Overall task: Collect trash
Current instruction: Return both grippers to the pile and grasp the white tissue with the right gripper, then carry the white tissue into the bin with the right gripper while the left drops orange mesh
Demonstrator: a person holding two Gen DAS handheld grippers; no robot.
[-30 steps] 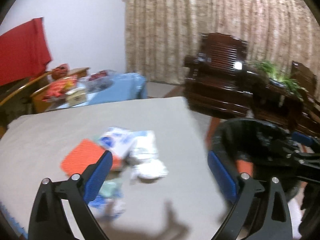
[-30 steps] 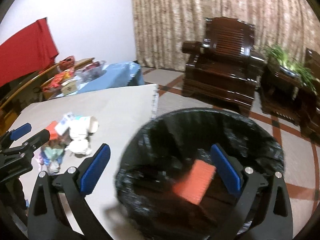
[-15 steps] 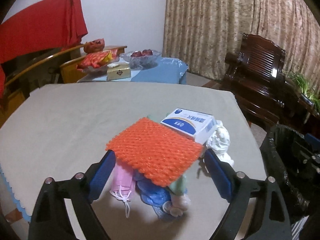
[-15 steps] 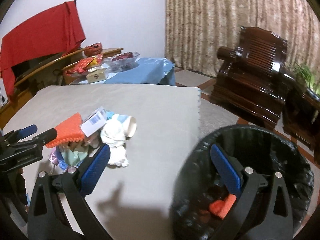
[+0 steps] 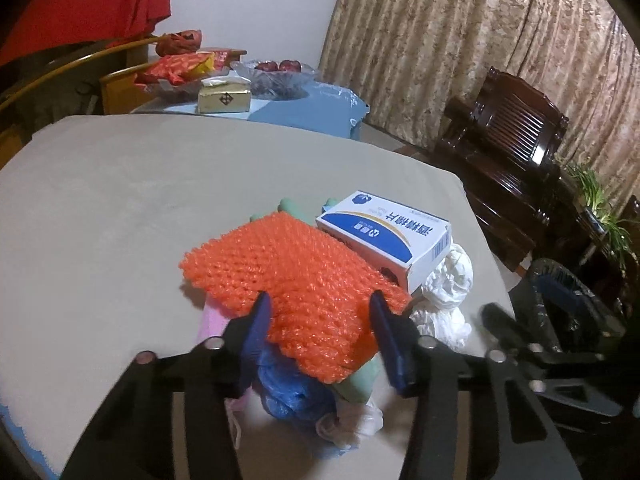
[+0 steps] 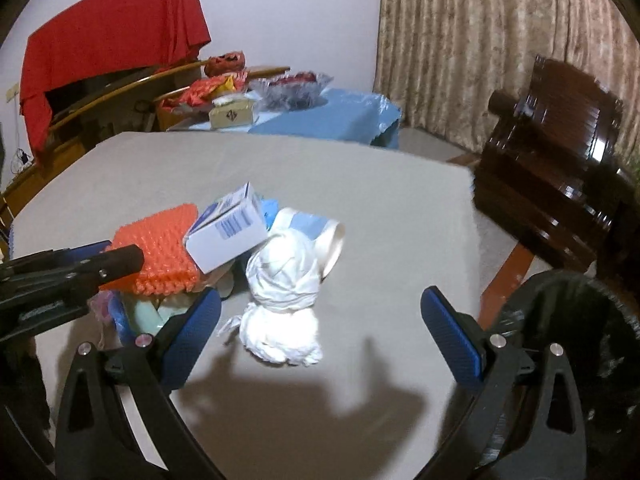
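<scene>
light: dim, warm indoor | shadows: soft, near edge | edges: fisheye-bent, vignetted, blurred

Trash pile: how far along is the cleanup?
Mostly not done. In hand: left tool has just been closing around the orange foam net. Left on the table: box, white wad, cup, blue bag. Right tool is open; bin nearby.

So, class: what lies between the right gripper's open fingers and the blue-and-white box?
The crumpled white plastic bag, with a paper cup behind it, seen in the right wrist view.
</scene>
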